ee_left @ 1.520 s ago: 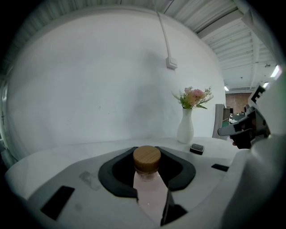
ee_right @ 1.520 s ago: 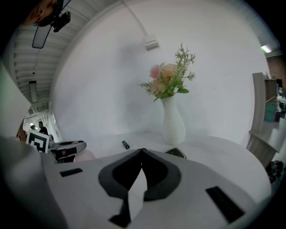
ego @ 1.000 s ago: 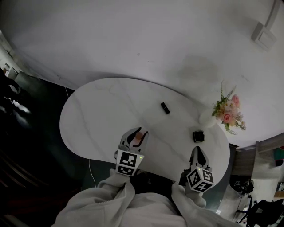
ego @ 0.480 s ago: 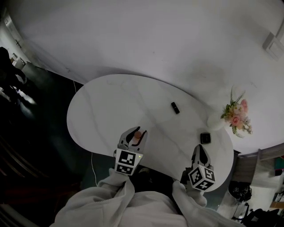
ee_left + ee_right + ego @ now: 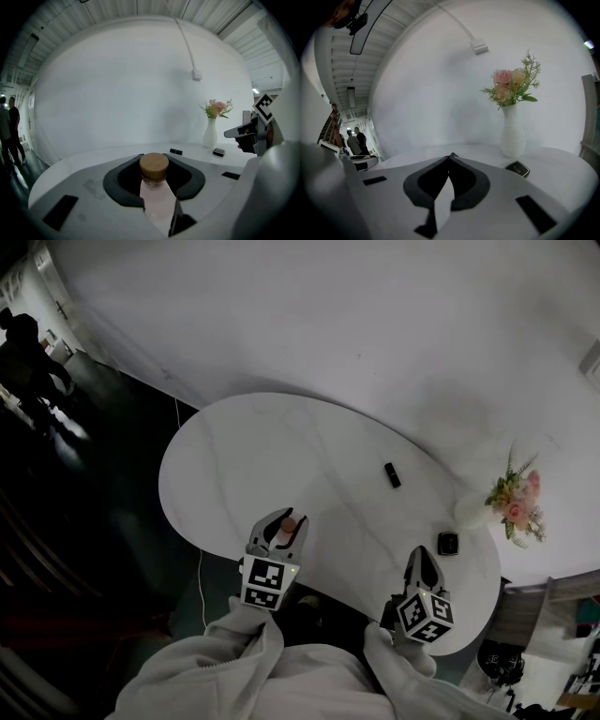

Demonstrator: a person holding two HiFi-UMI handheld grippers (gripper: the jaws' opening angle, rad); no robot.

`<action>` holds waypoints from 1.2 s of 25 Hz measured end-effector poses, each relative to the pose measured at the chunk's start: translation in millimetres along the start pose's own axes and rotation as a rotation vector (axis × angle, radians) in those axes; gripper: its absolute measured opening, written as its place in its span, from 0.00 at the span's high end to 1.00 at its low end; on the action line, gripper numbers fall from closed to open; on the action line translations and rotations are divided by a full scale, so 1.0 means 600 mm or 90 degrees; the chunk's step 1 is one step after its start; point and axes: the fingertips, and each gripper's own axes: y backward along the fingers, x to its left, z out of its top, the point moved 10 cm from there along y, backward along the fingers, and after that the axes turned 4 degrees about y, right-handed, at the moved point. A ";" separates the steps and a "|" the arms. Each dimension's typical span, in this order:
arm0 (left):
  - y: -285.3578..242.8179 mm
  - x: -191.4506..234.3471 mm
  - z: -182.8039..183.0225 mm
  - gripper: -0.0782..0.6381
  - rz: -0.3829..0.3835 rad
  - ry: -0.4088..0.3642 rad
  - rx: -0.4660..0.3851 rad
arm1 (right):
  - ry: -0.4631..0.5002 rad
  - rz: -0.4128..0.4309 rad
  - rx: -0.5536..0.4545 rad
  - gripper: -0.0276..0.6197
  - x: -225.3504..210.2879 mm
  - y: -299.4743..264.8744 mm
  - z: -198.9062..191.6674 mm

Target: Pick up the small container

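Observation:
The small container (image 5: pixel 154 187) is a pale pink bottle with a round wooden cap. My left gripper (image 5: pixel 154 161) is shut on it, a jaw on either side of its body, the cap poking out past the tips. In the head view the left gripper (image 5: pixel 281 524) holds the bottle (image 5: pixel 290 524) over the near edge of the white oval table (image 5: pixel 262 446). My right gripper (image 5: pixel 419 555) hovers over the table's near right edge; in the right gripper view its jaws (image 5: pixel 450 156) meet at the tips with nothing between them.
A white vase of pink flowers (image 5: pixel 511 502) stands at the table's far right, with a square black object (image 5: pixel 448 543) beside it and a small black bar (image 5: pixel 393 474) further left. Dark floor surrounds the table. People (image 5: pixel 28 343) stand far left by the wall.
The head view has swung, so the table, vase and black objects have slid right and down in the frame. Both grippers keep their places; the bottle stays in the left one.

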 end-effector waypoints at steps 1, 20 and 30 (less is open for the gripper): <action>0.005 0.005 -0.002 0.73 0.007 0.002 0.001 | 0.002 0.006 0.002 0.88 0.005 -0.003 0.000; 0.086 0.069 -0.036 0.73 0.130 0.054 0.005 | 0.040 0.110 0.031 0.88 0.079 -0.065 -0.006; 0.108 0.087 -0.043 0.73 0.166 0.066 0.002 | 0.091 0.124 0.024 0.88 0.093 -0.077 0.002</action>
